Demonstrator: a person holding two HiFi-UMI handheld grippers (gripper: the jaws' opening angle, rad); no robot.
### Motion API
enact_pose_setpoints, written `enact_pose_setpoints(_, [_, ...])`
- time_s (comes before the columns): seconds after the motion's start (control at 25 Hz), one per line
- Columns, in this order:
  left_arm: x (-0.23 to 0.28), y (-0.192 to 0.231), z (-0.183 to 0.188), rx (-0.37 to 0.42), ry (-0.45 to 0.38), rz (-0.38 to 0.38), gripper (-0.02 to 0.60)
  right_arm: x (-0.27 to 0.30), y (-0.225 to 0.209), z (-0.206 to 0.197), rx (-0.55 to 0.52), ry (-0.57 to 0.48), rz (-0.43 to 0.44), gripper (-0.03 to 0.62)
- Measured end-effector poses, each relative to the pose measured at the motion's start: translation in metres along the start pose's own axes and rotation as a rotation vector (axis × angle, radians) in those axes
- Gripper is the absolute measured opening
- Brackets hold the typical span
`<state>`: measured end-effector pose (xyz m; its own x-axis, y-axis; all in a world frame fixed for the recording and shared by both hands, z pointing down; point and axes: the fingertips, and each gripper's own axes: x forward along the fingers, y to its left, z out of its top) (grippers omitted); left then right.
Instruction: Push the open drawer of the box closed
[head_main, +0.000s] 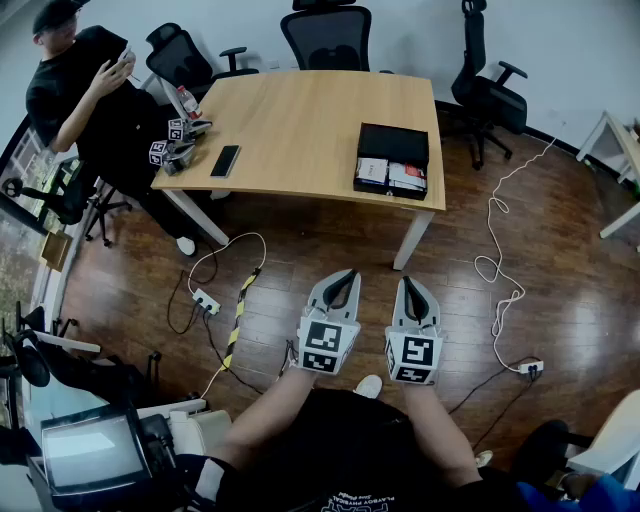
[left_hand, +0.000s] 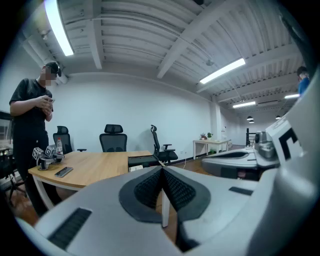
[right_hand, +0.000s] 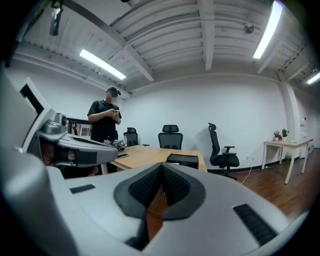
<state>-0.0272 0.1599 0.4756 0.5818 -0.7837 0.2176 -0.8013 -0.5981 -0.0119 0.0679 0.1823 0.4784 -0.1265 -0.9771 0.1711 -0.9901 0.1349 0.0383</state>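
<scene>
**Off-task items: desk and floor**

Wooden desk (head_main: 300, 130): black phone (head_main: 225, 160) near its left edge, marker-cube devices (head_main: 176, 146) at the left corner, bottle (head_main: 188, 101) just behind them. Person in black (head_main: 75, 85) stands beside that corner. Black office chairs beyond the far edge, one (head_main: 328, 38) at mid-edge. Floor: power strip (head_main: 206, 300), yellow-black cable cover (head_main: 240, 315), loose white cable (head_main: 500, 250). Monitor (head_main: 90, 455) bottom left.

The table (head_main: 300, 120) stands ahead of both pairs of fingers, well apart from them. On its near right corner, ahead of the right gripper (head_main: 410, 284), sits the box (head_main: 392, 145), its drawer (head_main: 390, 178) jutting toward the fingers. Ahead-left of the left gripper (head_main: 343, 278), a phone (head_main: 225, 160) lies on the table. A power strip (head_main: 206, 299) lies on the floor, left of the fingers.
</scene>
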Motion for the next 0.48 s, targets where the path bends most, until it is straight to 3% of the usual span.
enact_pose_setpoints(0.48, [0.012, -0.037, 0.005, -0.062, -0.012, 0.052, -0.002, -0.012, -0.034, -0.001, -0.017, -0.002, 0.054, 0.005])
